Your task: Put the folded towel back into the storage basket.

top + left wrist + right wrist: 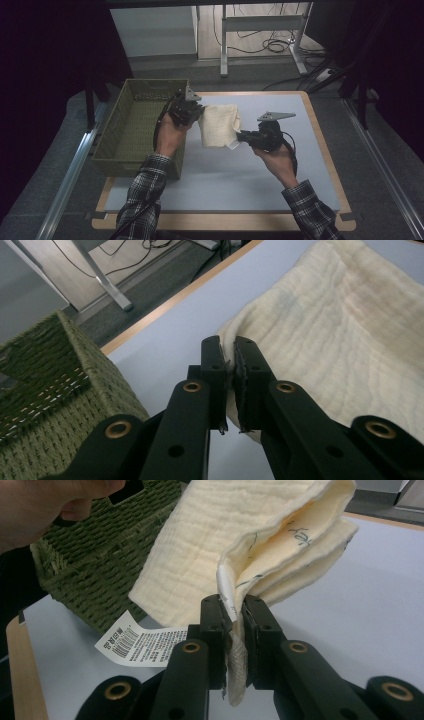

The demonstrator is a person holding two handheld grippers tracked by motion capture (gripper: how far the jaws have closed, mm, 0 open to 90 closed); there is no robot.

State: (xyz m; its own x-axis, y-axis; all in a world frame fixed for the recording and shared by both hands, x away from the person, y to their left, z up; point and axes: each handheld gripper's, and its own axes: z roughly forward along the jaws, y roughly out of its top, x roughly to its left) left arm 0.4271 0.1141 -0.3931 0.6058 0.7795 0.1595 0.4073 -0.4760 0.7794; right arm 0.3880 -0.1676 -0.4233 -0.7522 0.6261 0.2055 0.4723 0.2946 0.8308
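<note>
You are working under dim, even light; around the table (215,170) everything is sinking into near-black. Just above it, the cream folded cloth (218,125) is showing brightest, without glare. Both gripper views are staying sharp, their black jaws slightly soft.

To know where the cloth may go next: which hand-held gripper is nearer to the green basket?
Left. The left hand-held gripper is beside the green basket's right wall, clamping the cream cloth. The right hand-held gripper grips the cloth's other side, farther away.
</note>
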